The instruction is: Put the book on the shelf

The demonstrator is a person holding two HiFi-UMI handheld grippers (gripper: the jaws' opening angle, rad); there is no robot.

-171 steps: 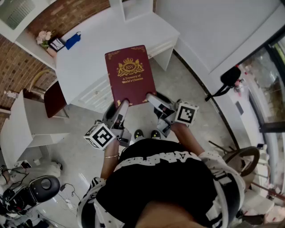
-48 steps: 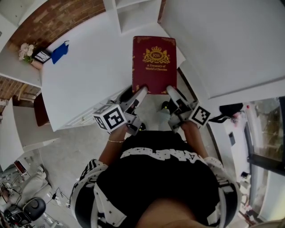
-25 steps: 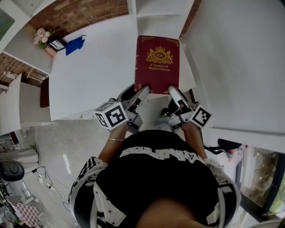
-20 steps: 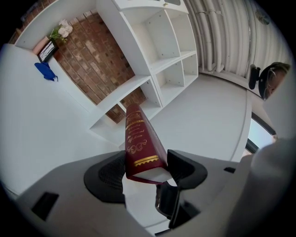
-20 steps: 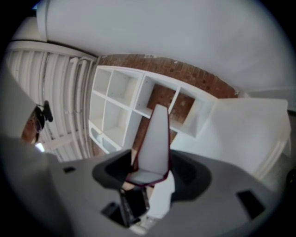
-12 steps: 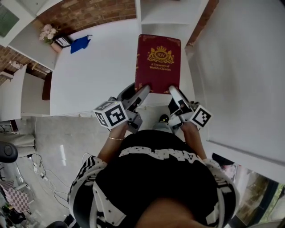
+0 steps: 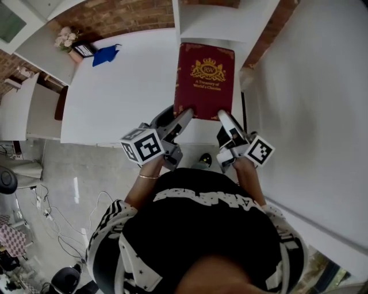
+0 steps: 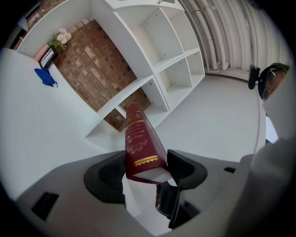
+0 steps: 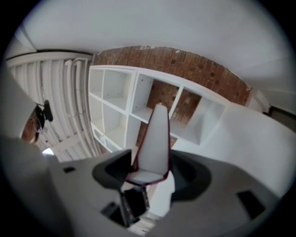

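A dark red hardback book (image 7: 205, 79) with a gold crest is held flat above the white desk (image 7: 126, 86), its far edge toward the white shelf unit (image 7: 221, 20). My left gripper (image 7: 187, 113) is shut on the book's near left corner, and my right gripper (image 7: 221, 116) is shut on its near right corner. The left gripper view shows the gold-lettered spine (image 8: 136, 139) clamped between the pads, with the open shelf compartments (image 8: 159, 34) beyond. In the right gripper view the book's white page edge (image 9: 152, 143) sits between the jaws, pointing at the shelf compartments (image 9: 138, 104).
A blue object (image 7: 105, 55), a small framed picture (image 7: 85, 50) and a flower pot (image 7: 65, 39) sit at the desk's far left. A brick wall (image 7: 121, 14) backs the shelves. A white wall (image 7: 310, 109) runs along the right. Grey floor (image 7: 63, 178) with cables lies at the left.
I have carried the book across the room to the desk and shelf. Over the last second it moved slightly nearer the shelf opening; both grippers keep their hold.
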